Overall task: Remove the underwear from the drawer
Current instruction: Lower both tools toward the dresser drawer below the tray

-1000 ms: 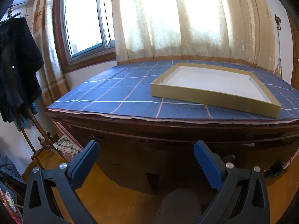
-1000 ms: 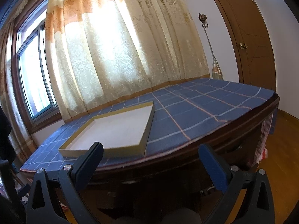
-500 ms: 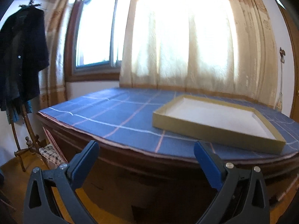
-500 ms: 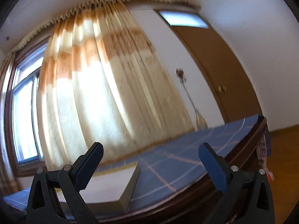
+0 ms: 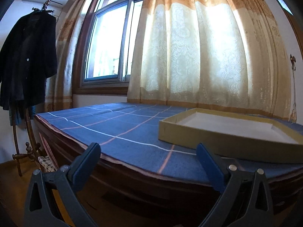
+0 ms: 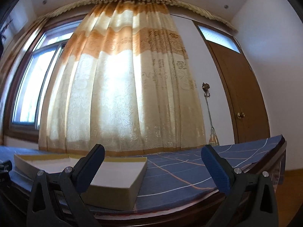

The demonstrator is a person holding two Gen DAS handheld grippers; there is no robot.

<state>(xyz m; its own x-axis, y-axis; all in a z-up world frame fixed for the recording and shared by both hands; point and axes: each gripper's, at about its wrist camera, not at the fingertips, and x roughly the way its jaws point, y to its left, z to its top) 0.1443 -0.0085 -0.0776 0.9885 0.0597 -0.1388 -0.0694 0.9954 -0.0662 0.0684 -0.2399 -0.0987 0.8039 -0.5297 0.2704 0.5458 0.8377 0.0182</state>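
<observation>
Underwear: not in sight in either view; no drawer shows either, so both must be below the frame, judging by the dark wooden front under the cloth.
Left hand-held gripper [image 5: 148,158]: blue pads wide apart, nothing between them, held in front of the counter's near edge.
Right hand-held gripper [image 6: 152,159]: also spread and holding nothing, level with the counter top.
Counter [image 5: 117,132]: covered by a blue checked cloth; its front face lies in shadow.
Box lid [image 5: 223,130]: shallow, tan-walled, white inside, sitting on the cloth, probably the place to put the garment.
Curtain [image 6: 123,87]: backlit, far behind.
Step in hand: likely finding the drawer; tip both cameras down to the counter's front first, then pull with one hand-held gripper and keep the other free.
</observation>
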